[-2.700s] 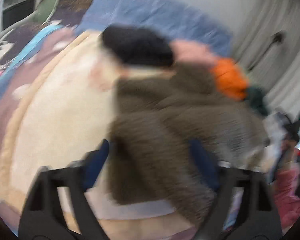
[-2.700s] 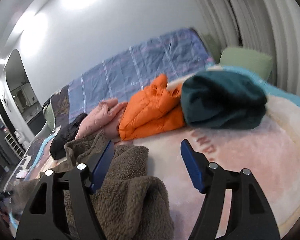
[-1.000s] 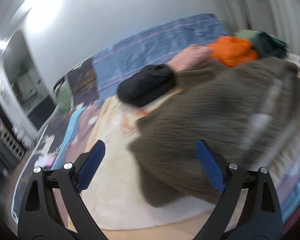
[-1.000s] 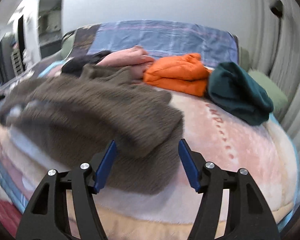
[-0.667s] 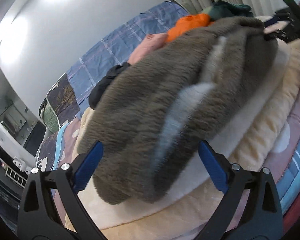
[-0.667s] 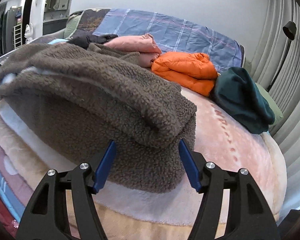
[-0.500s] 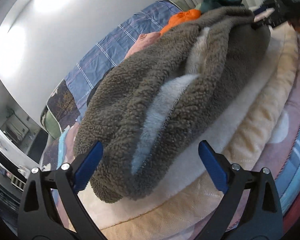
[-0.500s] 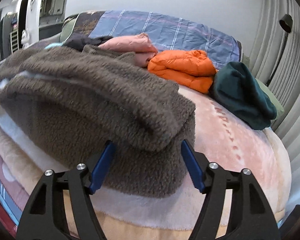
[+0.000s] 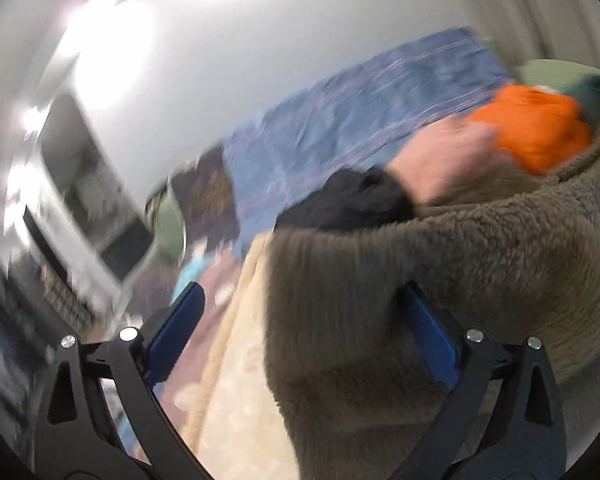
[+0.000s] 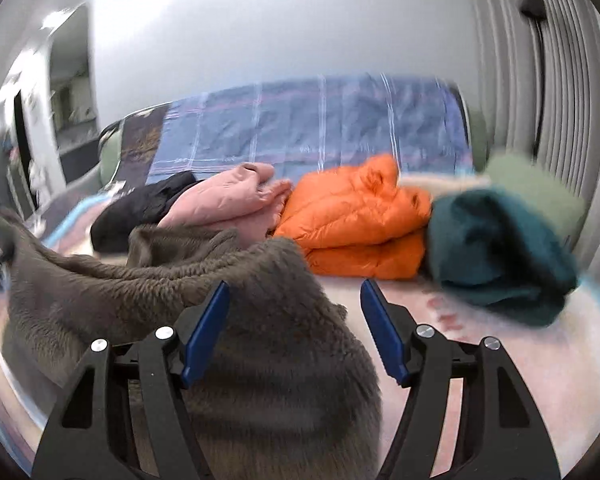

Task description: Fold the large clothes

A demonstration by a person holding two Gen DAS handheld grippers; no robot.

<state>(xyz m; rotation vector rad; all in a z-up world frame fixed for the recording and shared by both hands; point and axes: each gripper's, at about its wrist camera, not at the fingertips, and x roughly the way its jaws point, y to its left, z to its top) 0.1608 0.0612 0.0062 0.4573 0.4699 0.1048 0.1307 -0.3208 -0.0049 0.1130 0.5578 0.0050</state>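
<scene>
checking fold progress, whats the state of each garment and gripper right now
brown fleece: bunched, not folded flat
orange jacket: folded
pink garment: folded
teal garment: folded into a bundle
black garment: bundled
left gripper: open
right gripper: open over the fleece

The fleece (image 10: 260, 320) is grey-brown and plain. Behind it lie a black jacket (image 10: 140, 208), a pale pink one (image 10: 228, 200), a bright orange quilted one (image 10: 356, 216) and a dark teal garment (image 10: 496, 248). The quilt (image 10: 320, 128) at the wall is blue with thin white and pink check lines. The blanket (image 9: 236, 400) is cream. The pillow (image 10: 540, 192) is light green. The pads (image 10: 204, 332) are blue on black arms.
</scene>
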